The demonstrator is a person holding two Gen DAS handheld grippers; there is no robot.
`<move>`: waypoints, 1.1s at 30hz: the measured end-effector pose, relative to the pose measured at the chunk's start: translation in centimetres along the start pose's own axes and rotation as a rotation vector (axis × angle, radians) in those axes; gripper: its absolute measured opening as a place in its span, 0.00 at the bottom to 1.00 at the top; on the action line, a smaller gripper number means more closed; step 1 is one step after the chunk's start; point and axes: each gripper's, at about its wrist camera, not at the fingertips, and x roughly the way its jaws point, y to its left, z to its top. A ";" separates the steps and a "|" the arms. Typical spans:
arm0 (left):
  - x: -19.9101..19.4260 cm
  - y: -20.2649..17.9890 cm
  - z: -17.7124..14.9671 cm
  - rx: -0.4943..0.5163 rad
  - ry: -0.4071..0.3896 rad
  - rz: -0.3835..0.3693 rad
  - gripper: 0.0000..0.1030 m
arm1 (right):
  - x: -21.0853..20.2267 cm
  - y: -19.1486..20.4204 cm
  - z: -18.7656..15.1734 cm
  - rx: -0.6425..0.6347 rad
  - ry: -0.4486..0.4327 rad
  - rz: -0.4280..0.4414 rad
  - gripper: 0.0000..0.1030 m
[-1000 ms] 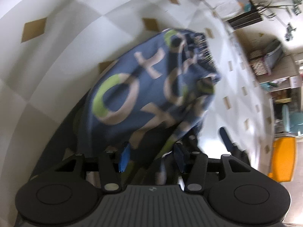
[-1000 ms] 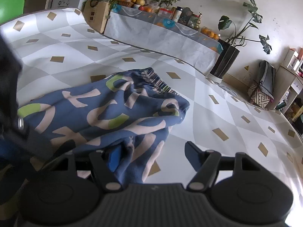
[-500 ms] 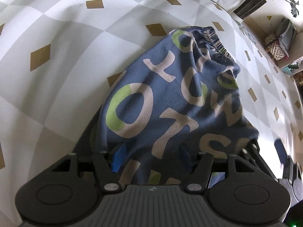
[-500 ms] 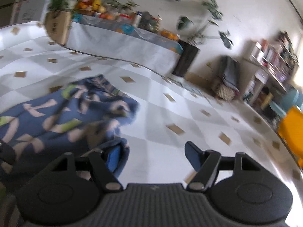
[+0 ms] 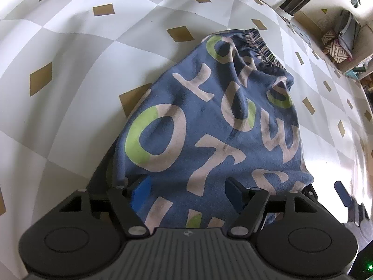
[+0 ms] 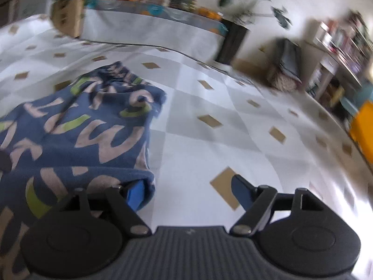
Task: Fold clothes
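Lying lengthwise away from wide-parted left tongs [image 5: 188,192], blue lettered garment [image 5: 209,121], striped waistband far; right tongs [image 6: 188,192] likewise wide.

garment [image 5: 209,126] on tablecloth [image 5: 70,70] | planter [image 6: 233,39] behind | shelf [image 6: 338,53] far right

Bare checkered cloth [image 6: 209,144] lies open right of the blue garment [image 5: 209,126], which fills the gap ahead of the left tool [image 5: 186,193]. Far off, a draped table [image 6: 144,30] and shelves [image 6: 338,53] wall the edge.
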 end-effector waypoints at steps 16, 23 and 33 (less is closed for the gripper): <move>-0.1 -0.7 -0.4 0.045 0.013 0.012 0.69 | 0.2 -4.2 1.0 -0.023 0.204 0.120 0.78; 0.0 -1.8 -1.2 0.085 0.032 0.007 0.69 | -1.1 -5.7 2.1 0.162 0.127 0.235 0.75; -0.7 -1.1 -0.7 0.050 0.031 -0.010 0.69 | -3.2 -4.1 2.2 0.223 0.180 0.561 0.48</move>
